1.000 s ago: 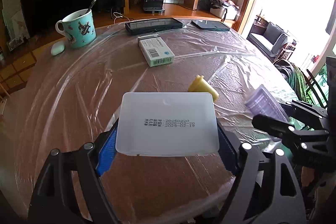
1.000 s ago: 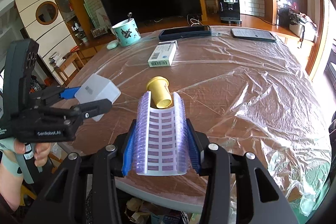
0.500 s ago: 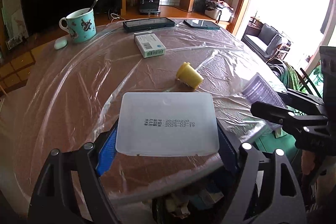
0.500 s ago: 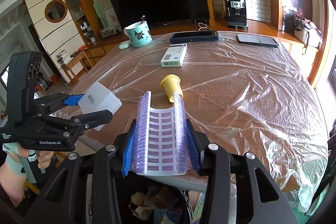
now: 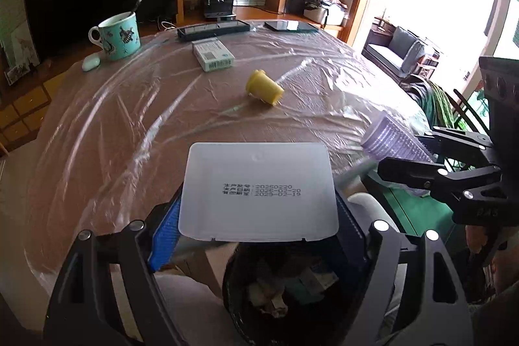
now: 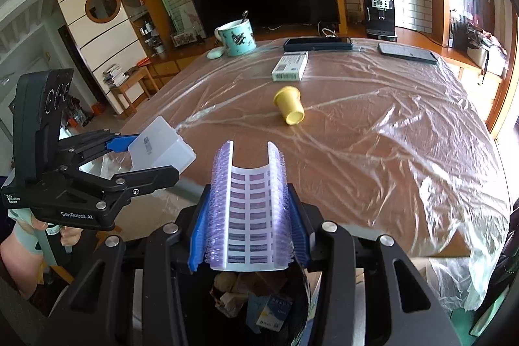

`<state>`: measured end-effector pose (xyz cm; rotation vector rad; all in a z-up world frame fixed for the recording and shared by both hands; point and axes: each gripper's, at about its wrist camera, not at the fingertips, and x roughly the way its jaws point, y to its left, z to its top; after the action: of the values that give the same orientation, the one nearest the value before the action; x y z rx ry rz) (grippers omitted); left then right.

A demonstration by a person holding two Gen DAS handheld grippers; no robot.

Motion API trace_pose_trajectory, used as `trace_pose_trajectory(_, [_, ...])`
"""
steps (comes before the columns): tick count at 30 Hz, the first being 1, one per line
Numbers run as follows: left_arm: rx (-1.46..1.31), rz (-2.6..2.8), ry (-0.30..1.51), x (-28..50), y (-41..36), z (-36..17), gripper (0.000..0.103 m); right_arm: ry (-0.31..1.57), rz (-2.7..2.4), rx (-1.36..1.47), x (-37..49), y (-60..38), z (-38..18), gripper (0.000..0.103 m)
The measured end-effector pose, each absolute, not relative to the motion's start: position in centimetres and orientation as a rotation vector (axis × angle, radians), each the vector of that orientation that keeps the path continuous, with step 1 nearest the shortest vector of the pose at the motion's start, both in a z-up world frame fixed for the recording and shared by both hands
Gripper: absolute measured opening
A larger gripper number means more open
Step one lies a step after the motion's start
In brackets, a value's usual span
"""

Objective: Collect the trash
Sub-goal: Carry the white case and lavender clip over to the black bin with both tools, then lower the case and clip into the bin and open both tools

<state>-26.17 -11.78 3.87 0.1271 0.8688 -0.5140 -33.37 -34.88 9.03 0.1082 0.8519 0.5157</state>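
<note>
My left gripper is shut on a white translucent plastic box with a printed date, seen also from the side as the box in the right wrist view. My right gripper is shut on a bent purple blister sheet, which shows as the ribbed sheet at the right of the left wrist view. Both are held off the table's near edge, above a black trash bin with crumpled waste inside; the bin also shows below the right fingers. A yellow cup lies on its side on the table.
The round table is covered in clear plastic film. On it stand a teal mug with a spoon, a white medicine box, a white earbud case, a dark phone and a dark flat case. A person's hand holds the left gripper.
Both grippers have pulled back from over the table to beyond its near edge, each keeping its grip. The trash bin has come into view beneath them.
</note>
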Motion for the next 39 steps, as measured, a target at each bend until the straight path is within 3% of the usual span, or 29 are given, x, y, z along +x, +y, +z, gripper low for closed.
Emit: trace_pose_trajectory(39, [0.243,-0.567,1.044,-32.3,-12.6,-3.1,0.082,1.098,0.528,0.057,-38.2,-33.8,0.9,0.043])
